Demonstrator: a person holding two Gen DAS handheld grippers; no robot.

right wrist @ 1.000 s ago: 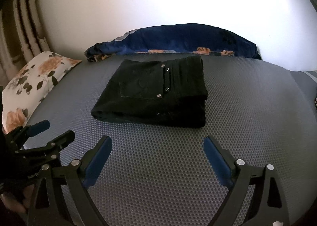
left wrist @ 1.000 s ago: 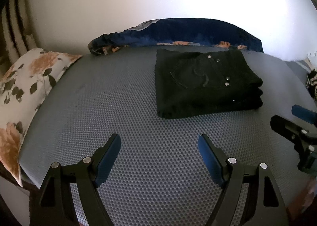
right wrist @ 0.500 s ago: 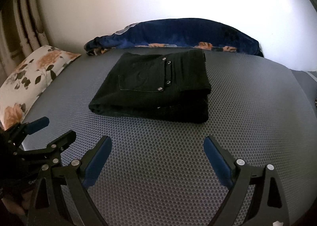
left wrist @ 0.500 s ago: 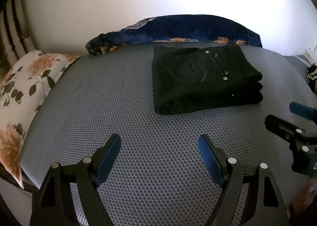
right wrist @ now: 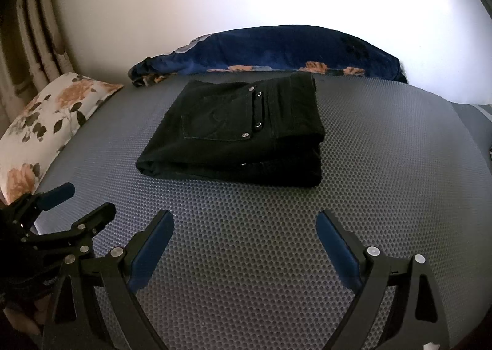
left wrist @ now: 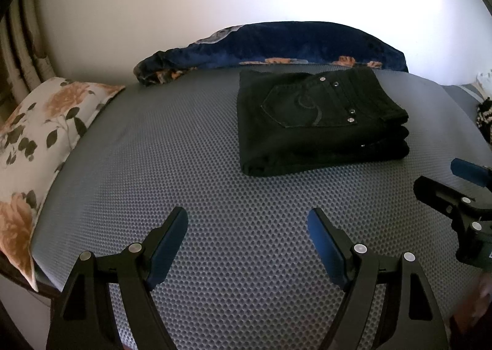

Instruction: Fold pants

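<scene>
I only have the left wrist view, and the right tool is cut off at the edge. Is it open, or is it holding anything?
Observer: The right tool is open and empty; only the grey mattress shows between its fingers.
Operator: How near is it to the pants?
Observer: It sits short of the folded black pants, with a strip of bare mattress between them, so it touches nothing.

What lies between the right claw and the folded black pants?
Nothing: in the right wrist view only bare grey mattress cover separates the open right claw from the black pants.
</scene>
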